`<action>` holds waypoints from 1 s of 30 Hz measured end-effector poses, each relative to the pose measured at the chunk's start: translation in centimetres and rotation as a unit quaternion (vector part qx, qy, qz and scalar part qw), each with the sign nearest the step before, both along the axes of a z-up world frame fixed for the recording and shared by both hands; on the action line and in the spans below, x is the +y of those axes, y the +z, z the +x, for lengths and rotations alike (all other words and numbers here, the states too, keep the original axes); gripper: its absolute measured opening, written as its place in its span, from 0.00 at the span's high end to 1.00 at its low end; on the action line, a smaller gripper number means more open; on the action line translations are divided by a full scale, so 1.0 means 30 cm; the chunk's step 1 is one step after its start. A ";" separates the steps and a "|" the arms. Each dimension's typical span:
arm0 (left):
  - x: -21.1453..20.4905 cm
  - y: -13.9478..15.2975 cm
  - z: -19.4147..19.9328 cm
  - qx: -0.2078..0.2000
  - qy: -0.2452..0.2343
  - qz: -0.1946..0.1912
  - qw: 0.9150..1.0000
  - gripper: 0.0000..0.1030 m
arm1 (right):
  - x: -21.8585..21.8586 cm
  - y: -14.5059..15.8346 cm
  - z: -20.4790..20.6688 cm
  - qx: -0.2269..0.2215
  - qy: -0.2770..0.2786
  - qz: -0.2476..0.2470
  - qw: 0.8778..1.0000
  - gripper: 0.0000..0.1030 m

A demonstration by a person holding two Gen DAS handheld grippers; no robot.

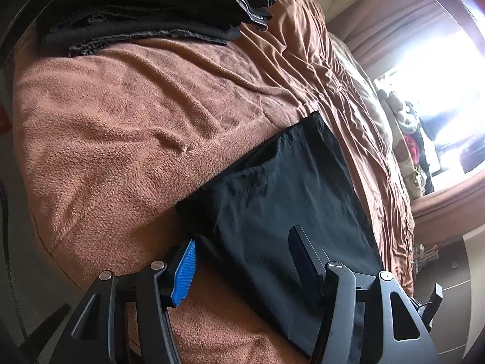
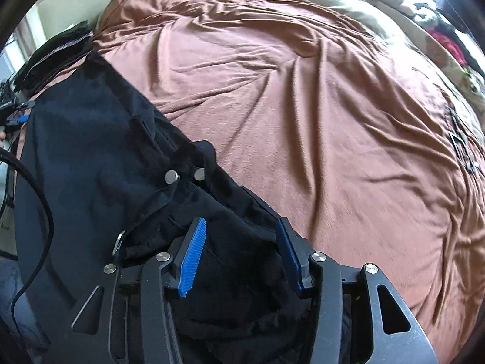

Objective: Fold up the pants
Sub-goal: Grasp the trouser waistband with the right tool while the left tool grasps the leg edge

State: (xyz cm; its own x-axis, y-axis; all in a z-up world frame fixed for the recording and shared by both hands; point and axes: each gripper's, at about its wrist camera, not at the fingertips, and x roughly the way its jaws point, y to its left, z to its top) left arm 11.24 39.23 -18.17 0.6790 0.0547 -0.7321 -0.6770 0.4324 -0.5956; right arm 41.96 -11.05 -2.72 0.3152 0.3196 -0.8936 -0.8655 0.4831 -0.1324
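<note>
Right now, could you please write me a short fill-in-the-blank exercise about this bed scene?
1. The pants lie on a ____ blanket.
2. The pads of the right gripper are coloured ____.
3. Two round metal ____ show at the pants' waistband.
4. The folded stack of dark clothes lies on the ____.

Answers: brown; blue; buttons; blanket

The pants (image 2: 100, 163) are dark navy, nearly black, and lie spread along the near edge of the bed (image 2: 303, 106), on its brown cover. At the waist end the fabric is bunched and rumpled, the fly open, with two round metal snaps (image 2: 172, 177) side by side and a small metal clasp below them. The leg end (image 1: 288, 188) lies flatter, its hem cut straight across the fleecy brown cover.
</note>
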 end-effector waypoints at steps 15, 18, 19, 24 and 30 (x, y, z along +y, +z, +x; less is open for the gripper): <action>0.059 -0.011 -0.011 0.000 0.029 -0.021 0.999 0.45 | 0.064 -0.083 -0.010 0.016 0.049 -0.042 0.998 0.94; 0.061 -0.011 -0.011 0.031 0.038 -0.001 0.999 0.78 | 0.063 -0.068 -0.013 -0.006 0.040 -0.042 0.998 1.00; 0.065 -0.017 -0.014 0.026 0.038 -0.006 0.999 0.84 | 0.059 -0.061 -0.013 -0.007 0.037 -0.039 0.999 1.00; 0.063 -0.005 -0.021 0.013 0.035 -0.001 0.999 0.89 | 0.056 -0.039 -0.018 -0.026 0.023 -0.029 0.999 1.00; 0.053 0.033 -0.016 0.001 0.028 0.008 1.000 0.90 | 0.055 -0.030 0.012 -0.033 -0.011 -0.019 0.999 1.00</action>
